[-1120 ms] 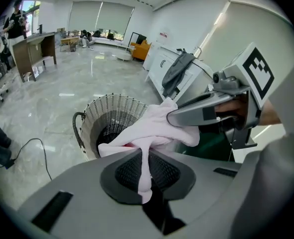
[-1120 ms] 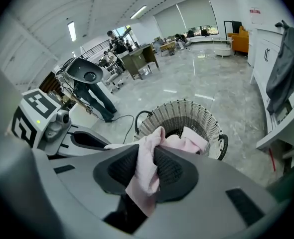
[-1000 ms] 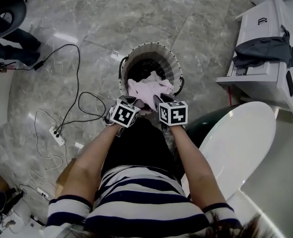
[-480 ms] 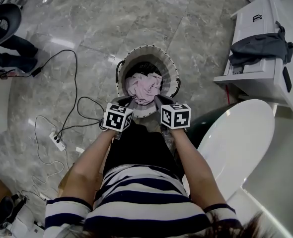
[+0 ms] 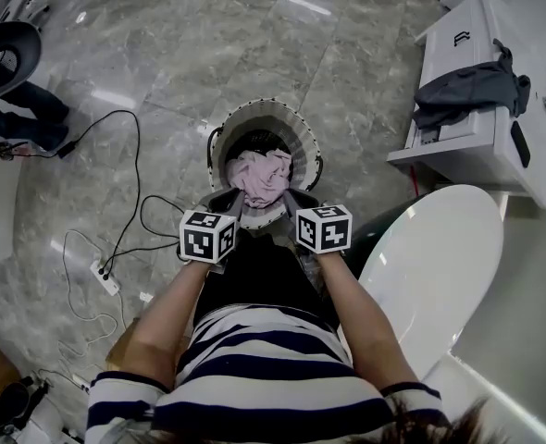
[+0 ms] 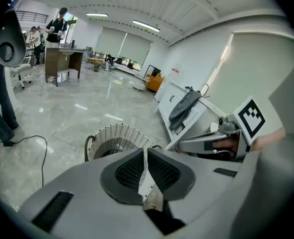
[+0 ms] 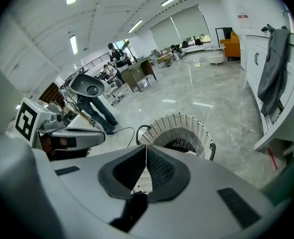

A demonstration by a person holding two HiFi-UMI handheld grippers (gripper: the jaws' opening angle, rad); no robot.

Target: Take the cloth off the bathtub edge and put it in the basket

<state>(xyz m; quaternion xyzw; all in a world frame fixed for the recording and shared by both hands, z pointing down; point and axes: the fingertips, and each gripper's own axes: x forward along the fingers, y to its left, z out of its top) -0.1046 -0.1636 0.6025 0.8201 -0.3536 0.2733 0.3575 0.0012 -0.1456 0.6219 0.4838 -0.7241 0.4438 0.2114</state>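
The pink cloth [image 5: 262, 176] lies bunched inside the round white woven basket [image 5: 264, 111] on the marble floor. Both grippers hang side by side just short of the basket's near rim, and neither touches the cloth. My left gripper [image 5: 219, 202] is shut with nothing held; in the left gripper view its jaws [image 6: 145, 151] meet in front of the basket [image 6: 118, 136]. My right gripper [image 5: 301, 200] is closing its last bit, and its jaws [image 7: 146, 148] meet on nothing, with the basket [image 7: 179, 128] ahead. The white bathtub edge [image 5: 440, 266] curves at my right.
A white cabinet [image 5: 477, 128] with a dark grey garment [image 5: 472, 86] draped on it stands at the right. Black cables and a power strip [image 5: 102, 266] trail over the floor at the left. A person's legs [image 5: 23, 109] and a round dark stand [image 5: 5, 58] are at the far left.
The pink cloth, held up over the basket's near rim a second ago, has dropped into the basket. Both grippers have drawn back towards my body.
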